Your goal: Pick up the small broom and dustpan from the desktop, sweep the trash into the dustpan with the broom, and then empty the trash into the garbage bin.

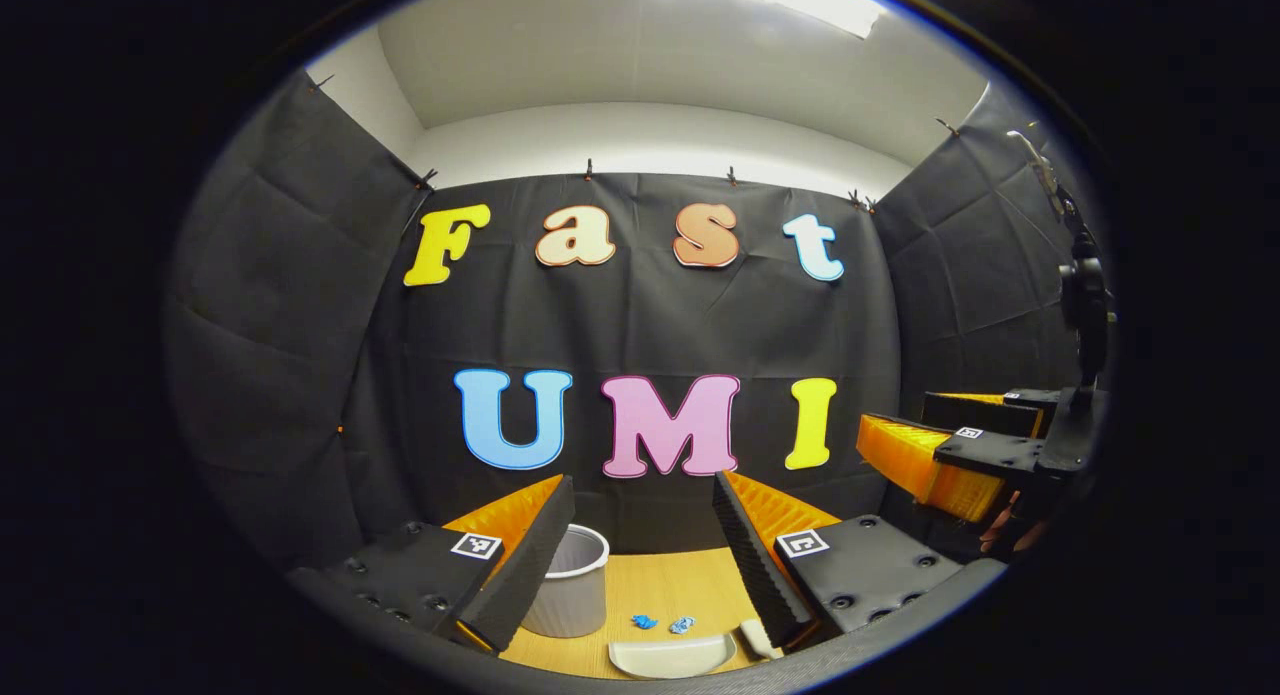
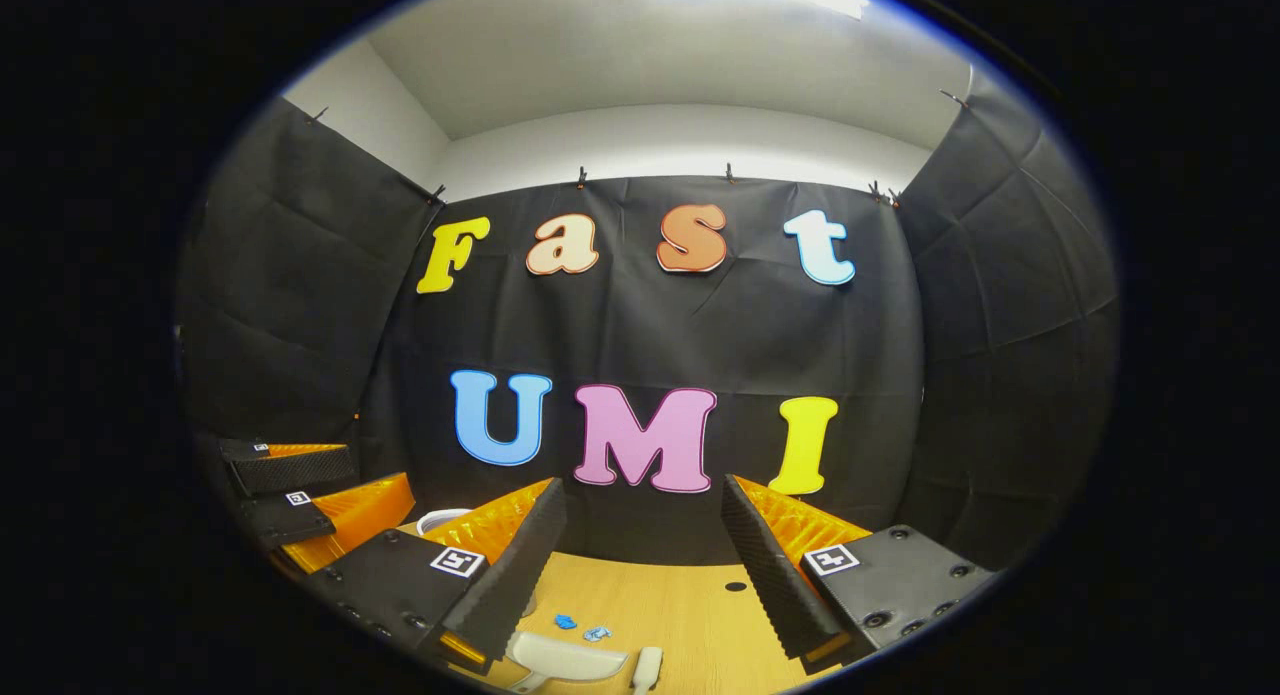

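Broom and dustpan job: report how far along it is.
Nothing looks done yet. The blue trash scraps lie on the desktop, and the dustpan and broom lie there ungripped. Both the left gripper and right gripper hang open above them. Left to do: grasp both tools, sweep the scraps up, and empty them into the bin.

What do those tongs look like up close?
Both pairs match. The left tongs and right tongs each have two black fingers lined with ridged black foam pads, backed by ribbed orange plastic. Each finger's flat black base has round screw holes and a small square black-and-white marker.
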{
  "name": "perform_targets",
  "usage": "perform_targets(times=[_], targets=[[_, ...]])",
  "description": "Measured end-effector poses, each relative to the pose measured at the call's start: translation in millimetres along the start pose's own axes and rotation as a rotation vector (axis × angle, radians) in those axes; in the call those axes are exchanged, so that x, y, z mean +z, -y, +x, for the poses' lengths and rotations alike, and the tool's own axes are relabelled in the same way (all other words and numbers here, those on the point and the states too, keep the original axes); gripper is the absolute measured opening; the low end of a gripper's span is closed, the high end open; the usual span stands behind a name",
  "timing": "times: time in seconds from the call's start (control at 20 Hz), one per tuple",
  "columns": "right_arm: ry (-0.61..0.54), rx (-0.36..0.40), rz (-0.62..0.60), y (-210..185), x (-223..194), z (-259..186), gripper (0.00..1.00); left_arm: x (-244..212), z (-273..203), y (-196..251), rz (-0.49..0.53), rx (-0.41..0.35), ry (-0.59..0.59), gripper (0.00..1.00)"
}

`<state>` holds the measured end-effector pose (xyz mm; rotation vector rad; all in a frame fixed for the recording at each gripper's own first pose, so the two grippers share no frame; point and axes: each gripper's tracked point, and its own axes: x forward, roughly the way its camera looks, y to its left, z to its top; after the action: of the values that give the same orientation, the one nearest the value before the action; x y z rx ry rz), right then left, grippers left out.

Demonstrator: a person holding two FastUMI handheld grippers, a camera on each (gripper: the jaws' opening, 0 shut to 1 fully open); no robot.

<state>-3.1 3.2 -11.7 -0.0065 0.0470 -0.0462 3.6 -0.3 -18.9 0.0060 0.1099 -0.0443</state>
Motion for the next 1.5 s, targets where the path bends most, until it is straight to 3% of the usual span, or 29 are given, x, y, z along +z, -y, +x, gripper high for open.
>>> perform_targets(times=[0.35, 0.45, 0.55, 0.65, 0.85, 1.0, 1.1, 1.3, 1.5], targets=[[-0.041, 0.007, 0.008, -6.3, -19.9, 11.8, 1.00, -37.8, 18.0, 1.0, -0.063, -0.040, -0.108, 0.82], [-0.087, 0.013, 0.027, -7.8, -40.1, 19.6, 0.97, -65.4, 26.4, 4.4, -0.088, -0.069, -0.184, 0.82], [-0.193, 0.014, 0.055, -4.1, -79.5, 29.9, 0.99, -109.1, 30.9, 10.4, -0.133, -0.111, -0.335, 0.82], [-0.337, 0.016, 0.104, -0.6, -128.5, 44.0, 0.97, -162.3, 37.8, 15.3, -0.195, -0.144, -0.543, 0.82], [-0.843, 0.051, 0.306, -12.1, -264.2, 43.7, 1.00, -255.5, 28.0, 24.7, -0.282, -0.156, -1.041, 0.83], [-1.242, 0.004, 0.424, -2.2, -363.7, 25.9, 0.99, -301.2, 21.1, 33.8, -0.251, -0.145, -1.302, 0.84], [-1.452, -0.015, 0.480, -5.3, -400.0, 14.7, 0.99, -328.5, 28.3, 38.0, -0.191, -0.144, -1.446, 0.84], [-1.744, -0.034, 0.477, -3.3, -436.9, -11.2, 0.99, -345.3, 36.6, 45.7, -0.122, -0.155, -1.607, 0.84], [-1.849, 0.007, 0.427, -8.2, -456.5, -23.8, 0.99, -378.5, 38.8, 63.3, -0.136, -0.149, -1.757, 0.84]])
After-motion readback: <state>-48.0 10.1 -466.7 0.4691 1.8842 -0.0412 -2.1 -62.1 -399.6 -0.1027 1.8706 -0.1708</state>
